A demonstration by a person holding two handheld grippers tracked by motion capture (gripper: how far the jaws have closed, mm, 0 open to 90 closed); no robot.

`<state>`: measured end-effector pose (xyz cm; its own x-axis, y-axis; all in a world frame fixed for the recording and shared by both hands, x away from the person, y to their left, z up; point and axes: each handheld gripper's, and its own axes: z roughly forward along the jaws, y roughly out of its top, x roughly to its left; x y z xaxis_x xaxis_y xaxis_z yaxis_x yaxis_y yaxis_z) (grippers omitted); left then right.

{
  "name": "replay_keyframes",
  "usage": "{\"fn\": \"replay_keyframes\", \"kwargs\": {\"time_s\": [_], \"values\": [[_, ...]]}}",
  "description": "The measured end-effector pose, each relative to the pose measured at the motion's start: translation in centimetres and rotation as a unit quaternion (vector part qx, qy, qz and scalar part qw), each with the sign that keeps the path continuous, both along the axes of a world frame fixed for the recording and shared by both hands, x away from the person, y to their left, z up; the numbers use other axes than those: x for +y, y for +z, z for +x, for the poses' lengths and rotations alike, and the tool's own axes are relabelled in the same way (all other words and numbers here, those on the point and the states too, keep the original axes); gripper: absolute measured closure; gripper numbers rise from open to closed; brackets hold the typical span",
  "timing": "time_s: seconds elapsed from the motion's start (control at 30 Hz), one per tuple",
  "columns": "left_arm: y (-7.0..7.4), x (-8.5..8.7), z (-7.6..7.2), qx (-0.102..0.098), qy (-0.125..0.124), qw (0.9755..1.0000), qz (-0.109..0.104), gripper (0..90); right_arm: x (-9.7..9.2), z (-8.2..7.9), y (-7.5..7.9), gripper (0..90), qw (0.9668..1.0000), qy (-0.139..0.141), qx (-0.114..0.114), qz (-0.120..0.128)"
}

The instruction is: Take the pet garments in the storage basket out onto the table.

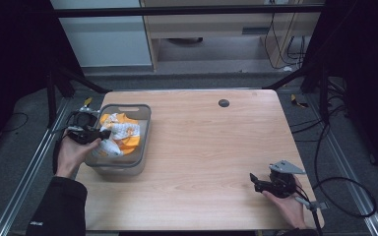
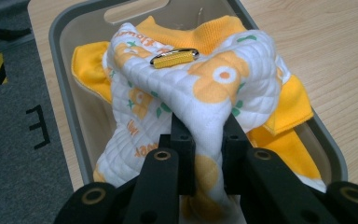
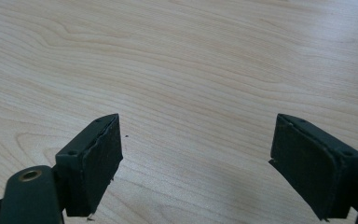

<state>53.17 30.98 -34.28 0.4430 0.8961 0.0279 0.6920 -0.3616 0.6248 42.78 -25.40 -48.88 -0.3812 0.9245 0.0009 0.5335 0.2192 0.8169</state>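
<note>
Quilted white-and-orange cloth (image 2: 200, 93) bunched in grey bin (image 1: 142, 118) at table (image 1: 206, 147) left side, fold pinched between left gripper (image 2: 204, 140) jaws. Gold clip (image 2: 174, 58) lying on cloth top. Right gripper (image 3: 196, 158) spread wide above bare wood near right front corner, holding nothing.

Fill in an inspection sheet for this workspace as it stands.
Surface: wooden table, bare apart from the bin and a small dark round spot near the far edge.
Job's things: white and orange quilted cloth bunched in a grey plastic bin; a gold clip lies on the cloth.
Clutter: nothing seen.
Grippers: left claw shut on a fold of the cloth; right claw open over bare wood.
Cables: black cable loops on the floor at right.
Surroundings: dark frame posts, grey floor.
</note>
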Motion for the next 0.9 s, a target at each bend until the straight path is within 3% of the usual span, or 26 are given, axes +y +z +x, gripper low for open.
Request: {"fn": "replay_keyframes", "kwargs": {"time_s": [0.5,0.9], "values": [[2.0,0.0,-1.1,-0.02,-0.012,0.9997,0.0,80.0,0.0,0.0,0.0,16.2,1.0,0.0,-0.001,-0.001],[3.2,-0.9,-2.0,-0.026,-0.039,0.9989,0.006,80.0,0.0,0.0,0.0,15.8,1.0,-0.001,-0.003,0.001]]}}
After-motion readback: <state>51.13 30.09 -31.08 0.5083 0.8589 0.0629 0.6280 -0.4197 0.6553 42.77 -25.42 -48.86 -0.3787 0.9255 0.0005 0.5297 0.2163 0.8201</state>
